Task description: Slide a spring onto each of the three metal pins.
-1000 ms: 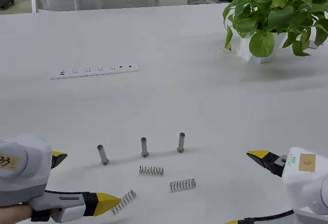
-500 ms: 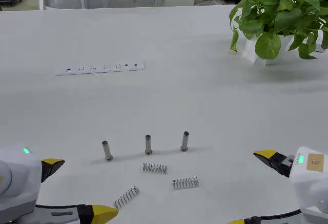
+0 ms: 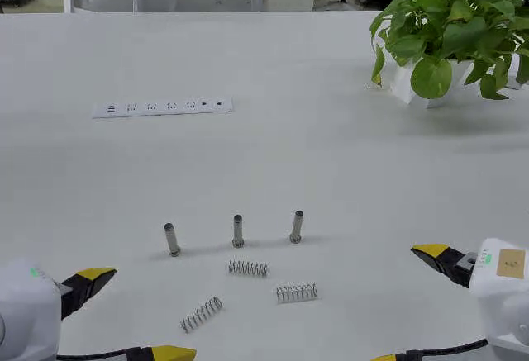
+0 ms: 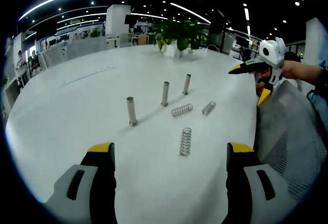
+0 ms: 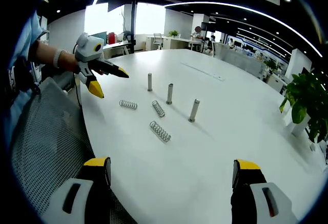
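Three metal pins stand upright in a row on the white table: left pin [image 3: 172, 239], middle pin [image 3: 238, 231], right pin [image 3: 296, 226]. All three are bare. Three springs lie flat in front of them: one [image 3: 248, 268] under the middle pin, one [image 3: 297, 293] to its right, one [image 3: 202, 314] nearest my left gripper. My left gripper [image 3: 132, 315] is open at the bottom left, short of that spring [image 4: 185, 141]. At the bottom right my right gripper [image 3: 407, 306] is open too, apart from the springs [image 5: 160, 130]. Both hold nothing.
A white power strip [image 3: 163, 106] lies farther back on the left. A potted green plant [image 3: 438, 14] stands at the far right corner. A mesh chair [image 5: 46, 131] sits at the table's near edge. Chairs line the far edge.
My left gripper has drawn back toward the lower left, away from the nearest spring it was beside. The right gripper, pins and springs have stayed put.
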The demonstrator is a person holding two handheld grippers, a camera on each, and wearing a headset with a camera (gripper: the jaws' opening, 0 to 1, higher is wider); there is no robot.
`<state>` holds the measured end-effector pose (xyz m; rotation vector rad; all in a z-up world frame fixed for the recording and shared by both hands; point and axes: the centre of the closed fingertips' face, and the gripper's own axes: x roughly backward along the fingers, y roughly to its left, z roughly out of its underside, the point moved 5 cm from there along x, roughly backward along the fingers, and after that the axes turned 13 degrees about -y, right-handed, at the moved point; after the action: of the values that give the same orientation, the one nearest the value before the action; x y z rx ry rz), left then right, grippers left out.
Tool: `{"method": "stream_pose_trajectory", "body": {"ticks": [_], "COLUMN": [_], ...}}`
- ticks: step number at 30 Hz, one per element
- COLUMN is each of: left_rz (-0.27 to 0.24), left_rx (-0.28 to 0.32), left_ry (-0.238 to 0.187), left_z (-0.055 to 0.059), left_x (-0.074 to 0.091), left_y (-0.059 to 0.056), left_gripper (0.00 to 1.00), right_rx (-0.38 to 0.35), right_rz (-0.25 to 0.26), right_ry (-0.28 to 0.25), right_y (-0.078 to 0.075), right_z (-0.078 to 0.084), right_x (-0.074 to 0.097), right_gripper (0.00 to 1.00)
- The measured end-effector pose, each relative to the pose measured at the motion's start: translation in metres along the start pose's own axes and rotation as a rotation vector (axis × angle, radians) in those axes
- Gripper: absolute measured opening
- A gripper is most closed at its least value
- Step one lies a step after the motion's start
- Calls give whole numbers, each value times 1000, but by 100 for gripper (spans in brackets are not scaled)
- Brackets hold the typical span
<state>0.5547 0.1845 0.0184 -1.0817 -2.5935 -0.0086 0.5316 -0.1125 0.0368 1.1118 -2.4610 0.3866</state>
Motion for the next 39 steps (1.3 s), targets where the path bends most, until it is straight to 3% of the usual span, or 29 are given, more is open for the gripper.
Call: {"method": "stream_pose_trajectory", "body": {"ticks": [2,10,17,21,31,39], "left_rz": [7,58,88,94,112,139], "left_rx": [-10,-69,-108,-102,-111,-184], "left_ry": [-7,-16,23,34,64,139], "left_z": [1,11,25,28,30,26], "left_x": [-2,-11,-21,-24,-34,-40], "left_y": [-3,-8,-10,-11,-14,-15], "left_gripper": [86,60,39,30,17,12], "right_rx": [2,3,2,-3,-11,-10], "right_rz": [1,5,10,14,16,16], "right_ry": [1,9,13,14,16,18], "right_y": [0,-1,-2,-3,0,1], "right_z": [0,1,2,3,5,6], "right_x": [1,5,7,8,8,7], "right_gripper": [99,99,99,99,99,98]}}
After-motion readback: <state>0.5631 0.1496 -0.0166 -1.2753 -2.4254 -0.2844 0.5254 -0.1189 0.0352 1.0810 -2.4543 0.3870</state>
